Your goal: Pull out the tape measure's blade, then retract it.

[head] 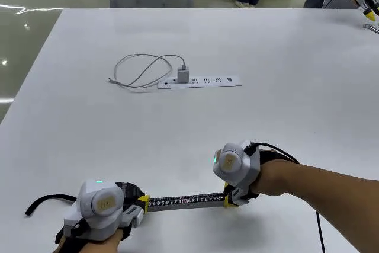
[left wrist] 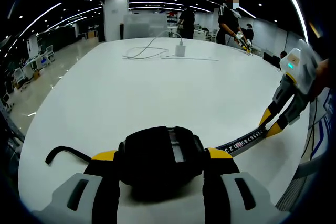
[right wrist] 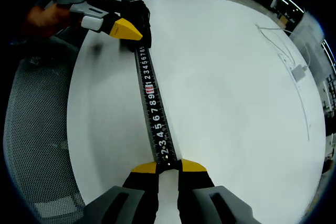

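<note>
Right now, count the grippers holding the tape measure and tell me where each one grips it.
2. The left gripper clamps the tape measure's black case at the near edge of the table; the right gripper pinches the end of the pulled-out blade, off to its right.

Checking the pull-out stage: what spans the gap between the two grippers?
The tape measure's blade, numbers up, stretches from the case clamped in the left gripper to the right gripper pinching its tip; the right gripper view shows it best.

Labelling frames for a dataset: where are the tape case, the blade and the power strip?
tape case (left wrist: 160,156), left gripper view, black body's top.
blade (right wrist: 154,111), right gripper view, numbered mid-length.
power strip (head: 222,80), head view, socket face.
</note>
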`<state>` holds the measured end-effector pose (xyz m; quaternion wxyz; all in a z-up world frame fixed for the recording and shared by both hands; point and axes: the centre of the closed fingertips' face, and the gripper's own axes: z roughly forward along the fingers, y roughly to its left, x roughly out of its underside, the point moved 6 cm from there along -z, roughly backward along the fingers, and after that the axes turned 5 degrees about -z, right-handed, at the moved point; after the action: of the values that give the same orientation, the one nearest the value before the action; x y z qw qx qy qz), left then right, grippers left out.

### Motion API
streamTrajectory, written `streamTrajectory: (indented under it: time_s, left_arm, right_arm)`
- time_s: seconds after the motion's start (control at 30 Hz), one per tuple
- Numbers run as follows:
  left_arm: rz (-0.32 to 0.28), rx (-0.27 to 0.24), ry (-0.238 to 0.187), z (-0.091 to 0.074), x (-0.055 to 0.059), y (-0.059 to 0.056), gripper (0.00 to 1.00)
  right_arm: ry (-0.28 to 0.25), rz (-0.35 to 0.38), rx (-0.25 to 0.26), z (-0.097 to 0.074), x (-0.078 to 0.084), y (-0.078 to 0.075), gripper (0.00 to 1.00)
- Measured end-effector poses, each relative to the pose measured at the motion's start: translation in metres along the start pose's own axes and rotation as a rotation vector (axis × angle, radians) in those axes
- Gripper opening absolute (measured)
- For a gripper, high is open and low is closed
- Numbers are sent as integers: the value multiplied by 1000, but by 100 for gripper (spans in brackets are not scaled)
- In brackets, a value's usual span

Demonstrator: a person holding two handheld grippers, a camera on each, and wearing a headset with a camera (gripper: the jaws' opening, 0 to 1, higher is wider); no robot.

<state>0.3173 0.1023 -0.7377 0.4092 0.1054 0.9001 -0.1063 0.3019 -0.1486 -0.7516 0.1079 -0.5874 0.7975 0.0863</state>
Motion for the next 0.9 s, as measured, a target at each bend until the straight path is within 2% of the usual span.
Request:
streamTrajectory:
  time_s: [0.33, 0.53, 0.63, 0.67, 0.7, 0.9]
  left_arm:
    - [3, 4, -1, 0, 0, -1, 60]
    - [4, 3, -3, -1, -1, -1, 60]
    - [1, 2, 3, -1, -1, -1, 60]
    - [0, 2, 5, -1, -1, 0, 60]
    - [0, 2, 6, 0, -1, 0, 60]
    - [-5, 2, 6, 0, -1, 0, 60]
  right_arm:
    - [7, -2, 17, 1, -4, 2, 9]
    - [9, -16, 6, 2, -6, 1, 9]
    - [0, -8, 4, 2, -7, 0, 8]
    - [-7, -44, 5, 2, -7, 1, 8]
    - [-7, -47, 4, 2, -7, 2, 8]
    - [-29, -19, -7, 2, -8, -1, 8]
